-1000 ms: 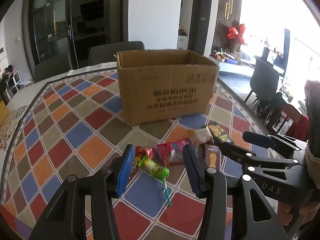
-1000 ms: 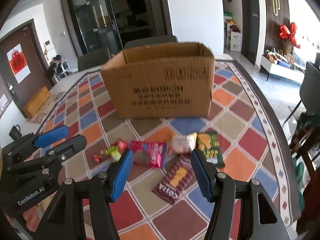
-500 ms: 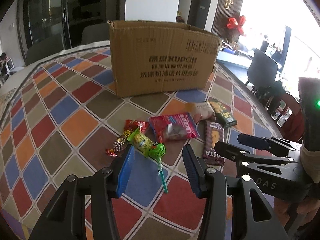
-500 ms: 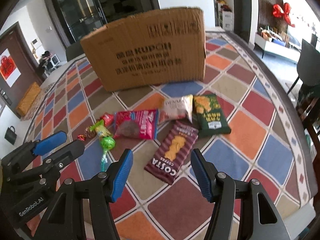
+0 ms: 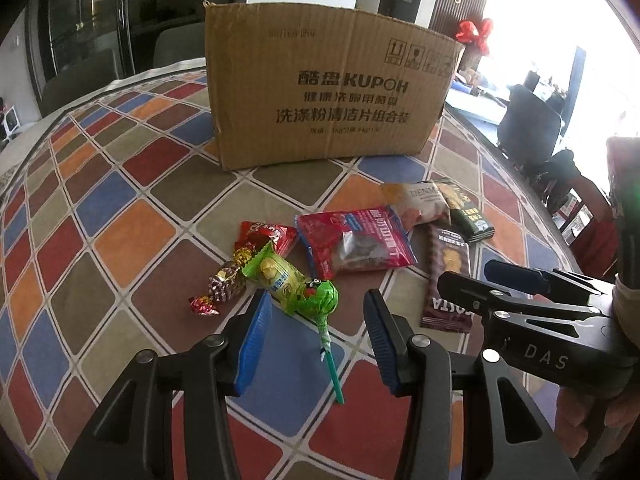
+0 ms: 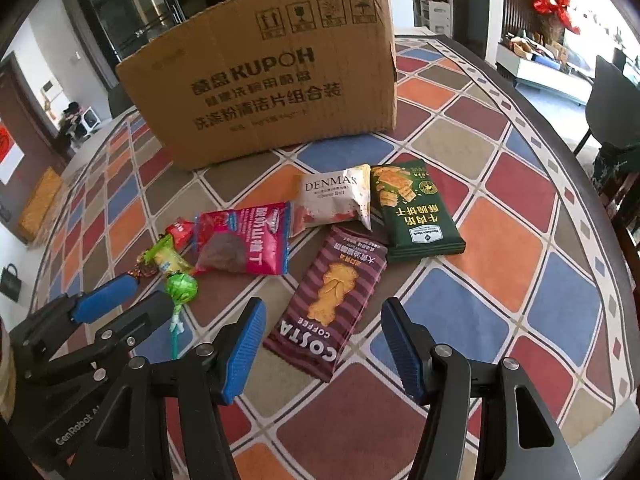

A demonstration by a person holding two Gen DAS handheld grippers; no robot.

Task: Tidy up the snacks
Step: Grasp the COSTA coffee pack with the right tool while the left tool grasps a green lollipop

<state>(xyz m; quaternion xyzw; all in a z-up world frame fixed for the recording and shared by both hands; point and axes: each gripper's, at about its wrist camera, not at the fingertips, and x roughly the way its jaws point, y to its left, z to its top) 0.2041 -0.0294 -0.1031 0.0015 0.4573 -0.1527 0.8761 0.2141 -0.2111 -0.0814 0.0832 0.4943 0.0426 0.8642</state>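
On table [image 5: 132, 236] | box [image 5: 320, 92] contents unseen | left claw [image 5: 316, 344], right claw [image 6: 322, 346] wide

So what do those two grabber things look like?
Both are black metal two-finger grippers with bright blue ribbed pads and silver bolts. The left gripper has "GenRobot.AI" in white on its side, seen from the right wrist camera; the right gripper has "DAS". A bit of the person's hand shows.
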